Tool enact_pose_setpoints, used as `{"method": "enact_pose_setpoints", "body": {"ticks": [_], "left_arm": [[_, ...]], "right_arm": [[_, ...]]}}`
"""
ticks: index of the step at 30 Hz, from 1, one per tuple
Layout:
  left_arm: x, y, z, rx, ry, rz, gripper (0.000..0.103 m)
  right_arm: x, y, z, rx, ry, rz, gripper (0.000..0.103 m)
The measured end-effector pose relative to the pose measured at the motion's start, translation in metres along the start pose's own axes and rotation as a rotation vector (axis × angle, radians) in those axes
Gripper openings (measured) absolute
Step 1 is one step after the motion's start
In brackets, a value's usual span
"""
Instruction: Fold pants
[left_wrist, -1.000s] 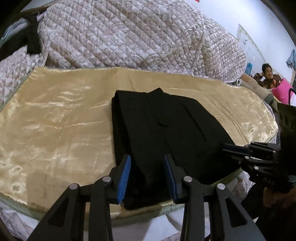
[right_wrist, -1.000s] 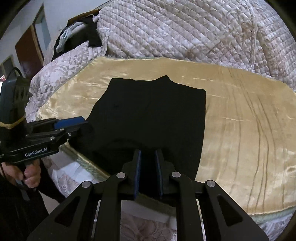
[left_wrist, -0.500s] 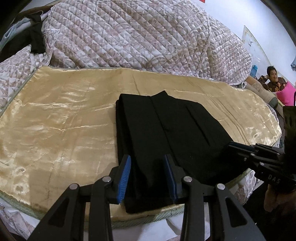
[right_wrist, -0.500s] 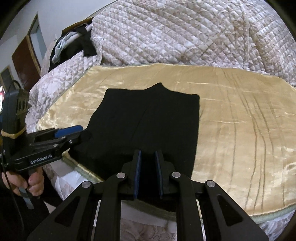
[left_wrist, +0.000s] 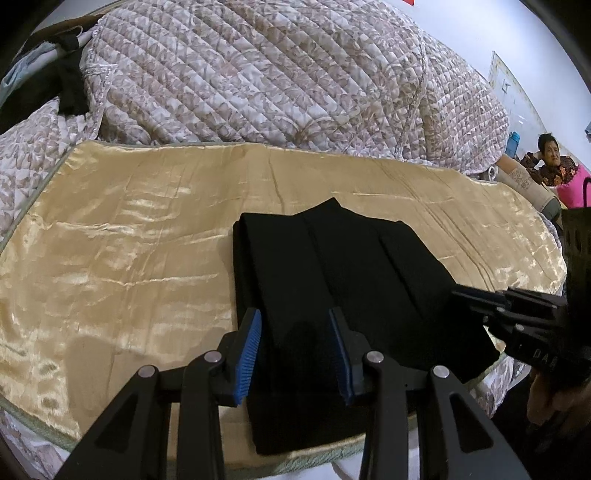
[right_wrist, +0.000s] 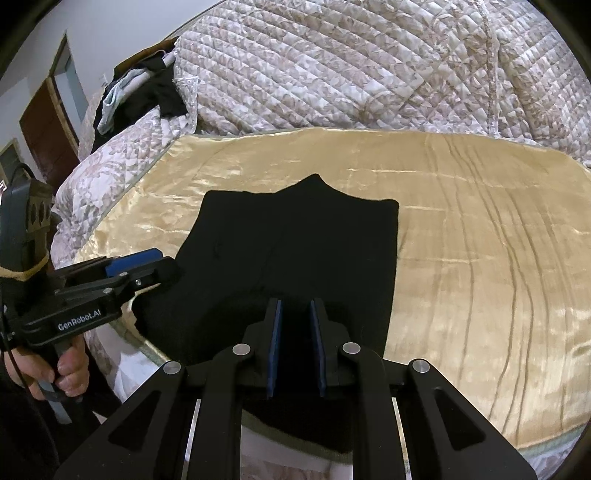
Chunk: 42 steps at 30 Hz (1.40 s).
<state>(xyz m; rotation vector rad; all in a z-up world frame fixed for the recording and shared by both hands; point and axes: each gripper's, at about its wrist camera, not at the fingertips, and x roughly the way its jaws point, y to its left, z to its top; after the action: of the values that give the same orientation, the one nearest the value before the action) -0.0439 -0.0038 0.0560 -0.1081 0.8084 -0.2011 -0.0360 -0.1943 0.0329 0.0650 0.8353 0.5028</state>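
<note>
Black pants (left_wrist: 332, 266) (right_wrist: 295, 240) lie folded flat on a gold satin sheet (left_wrist: 129, 240) (right_wrist: 480, 240), their near end hanging over the bed's front edge. My left gripper (left_wrist: 294, 314) (right_wrist: 162, 267) hovers open over the pants' near left part, with nothing between its blue pads. My right gripper (right_wrist: 295, 302) (left_wrist: 460, 293) hangs over the near right part. Its pads stand a narrow gap apart, both inner faces bare, with no cloth pinched that I can see.
A quilted floral bedspread (left_wrist: 258, 74) (right_wrist: 369, 66) is heaped behind the sheet. Dark and pale clothes (right_wrist: 147, 88) lie piled at the back left near a brown door (right_wrist: 44, 129). A person (left_wrist: 550, 158) sits far right. Hands (right_wrist: 66, 369) hold the grippers.
The left wrist view has drawn back and up slightly, so more sheet shows. The pants lie as before, and both grippers keep the same jaw gap.
</note>
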Motion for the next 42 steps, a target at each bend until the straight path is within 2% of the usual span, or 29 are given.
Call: {"method": "enact_pose_setpoints", "body": {"ticks": [2, 6, 8, 12, 15, 18, 20, 25, 27, 31, 34, 37, 38, 42], "left_arm": [[0.001, -0.001, 0.002, 0.007, 0.005, 0.003, 0.040], [0.009, -0.003, 0.016, 0.022, 0.011, 0.000, 0.041], [0.012, -0.001, 0.025, 0.018, 0.012, -0.006, 0.046], [0.022, 0.010, 0.031, -0.002, 0.001, -0.011, 0.051], [0.031, 0.022, 0.025, -0.048, 0.023, -0.030, 0.053], [0.038, 0.031, 0.015, -0.085, 0.053, -0.060, 0.054], [0.038, 0.037, 0.010, -0.110, 0.051, -0.088, 0.060], [0.039, 0.049, -0.001, -0.197, 0.073, -0.189, 0.061], [0.041, 0.044, -0.001, -0.179, 0.074, -0.206, 0.061], [0.051, 0.038, 0.006, -0.173, 0.076, -0.220, 0.064], [0.056, 0.037, 0.011, -0.183, 0.070, -0.209, 0.062], [0.051, 0.034, 0.010, -0.183, 0.058, -0.192, 0.050], [0.048, 0.033, 0.009, -0.175, 0.050, -0.183, 0.045], [0.040, 0.030, 0.012, -0.169, 0.030, -0.151, 0.035]], "right_arm": [[0.000, 0.000, 0.006, -0.006, -0.002, 0.003, 0.016], [0.000, -0.002, 0.018, -0.021, -0.012, 0.004, 0.023], [0.000, -0.004, 0.026, -0.026, -0.013, 0.005, 0.024], [0.004, -0.016, 0.039, 0.004, -0.008, 0.019, 0.045], [0.008, -0.035, 0.038, 0.081, -0.011, 0.025, 0.046], [0.017, -0.054, 0.032, 0.176, 0.021, 0.043, 0.046], [0.021, -0.062, 0.027, 0.221, 0.043, 0.061, 0.046], [0.030, -0.072, 0.013, 0.310, 0.083, 0.140, 0.046], [0.029, -0.070, 0.012, 0.311, 0.082, 0.162, 0.048], [0.034, -0.067, 0.014, 0.315, 0.089, 0.177, 0.048], [0.041, -0.068, 0.018, 0.327, 0.085, 0.182, 0.046], [0.044, -0.068, 0.021, 0.335, 0.081, 0.172, 0.037], [0.042, -0.068, 0.020, 0.338, 0.079, 0.170, 0.031], [0.035, -0.069, 0.017, 0.343, 0.062, 0.180, 0.018]]}}
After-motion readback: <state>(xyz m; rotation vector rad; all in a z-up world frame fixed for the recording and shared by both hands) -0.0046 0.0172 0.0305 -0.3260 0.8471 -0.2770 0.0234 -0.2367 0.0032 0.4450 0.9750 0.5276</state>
